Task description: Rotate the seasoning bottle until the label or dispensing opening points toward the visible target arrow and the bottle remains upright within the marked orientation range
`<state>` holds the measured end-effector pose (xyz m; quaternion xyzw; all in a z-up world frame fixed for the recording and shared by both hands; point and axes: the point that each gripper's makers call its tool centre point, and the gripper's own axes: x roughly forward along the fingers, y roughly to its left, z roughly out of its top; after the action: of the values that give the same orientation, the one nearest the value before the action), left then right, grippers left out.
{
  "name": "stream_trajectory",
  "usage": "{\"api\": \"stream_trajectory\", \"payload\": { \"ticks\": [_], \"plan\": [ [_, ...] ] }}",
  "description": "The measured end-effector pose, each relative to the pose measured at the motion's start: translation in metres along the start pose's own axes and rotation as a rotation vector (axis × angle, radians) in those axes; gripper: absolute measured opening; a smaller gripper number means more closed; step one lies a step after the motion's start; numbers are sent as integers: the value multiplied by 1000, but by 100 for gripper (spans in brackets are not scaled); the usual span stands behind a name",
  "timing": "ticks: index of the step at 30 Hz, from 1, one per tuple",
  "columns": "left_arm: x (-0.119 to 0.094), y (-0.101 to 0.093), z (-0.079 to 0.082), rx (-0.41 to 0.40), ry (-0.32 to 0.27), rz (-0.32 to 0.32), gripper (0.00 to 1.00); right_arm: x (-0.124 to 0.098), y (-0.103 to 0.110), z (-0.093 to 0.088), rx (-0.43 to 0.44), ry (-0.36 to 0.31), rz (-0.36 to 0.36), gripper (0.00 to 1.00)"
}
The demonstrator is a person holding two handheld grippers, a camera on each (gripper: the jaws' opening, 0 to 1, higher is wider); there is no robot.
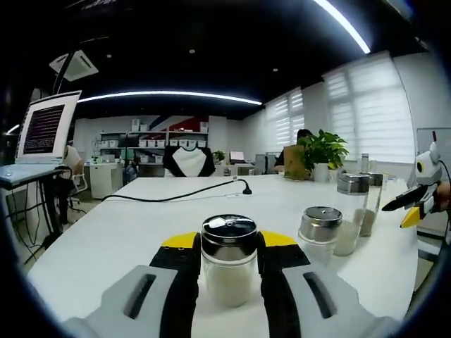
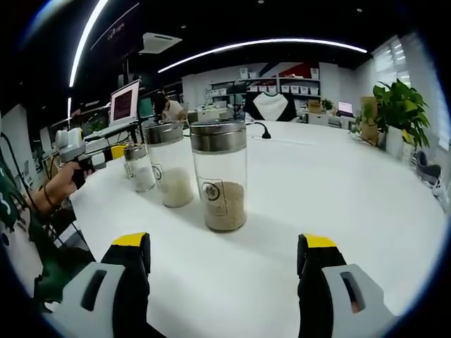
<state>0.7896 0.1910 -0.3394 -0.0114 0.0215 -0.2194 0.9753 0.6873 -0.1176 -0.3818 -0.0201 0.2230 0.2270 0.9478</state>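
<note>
Left gripper (image 1: 229, 271) clamps 1 of 3 seasoning bottles (image 1: 228, 259), jaws hiding its sides. Right gripper (image 2: 229, 271) gapes wide before the tallest bottle (image 2: 220, 175).

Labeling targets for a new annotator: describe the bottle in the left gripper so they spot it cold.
On the white table, three steel-lidded glass seasoning bottles stand in a row. The target bottle is the end one, between the jaws of the left gripper. It holds white powder like the middle bottle; the tall bottle holds tan grains.
</note>
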Motion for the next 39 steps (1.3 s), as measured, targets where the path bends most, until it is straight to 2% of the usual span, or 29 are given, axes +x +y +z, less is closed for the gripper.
{"api": "stream_trajectory", "payload": {
  "ticks": [6,14,39],
  "plan": [
    [-13,-6,1,-23,-17,-5,33,1,0,-1,7,1,-1,88],
    [-21,-15,1,20,21,-15,33,1,-1,-1,7,3,-2,87],
    [-21,-21,0,16,29,-30,34,1,-2,-4,13,12,-3,87]
  ]
}}
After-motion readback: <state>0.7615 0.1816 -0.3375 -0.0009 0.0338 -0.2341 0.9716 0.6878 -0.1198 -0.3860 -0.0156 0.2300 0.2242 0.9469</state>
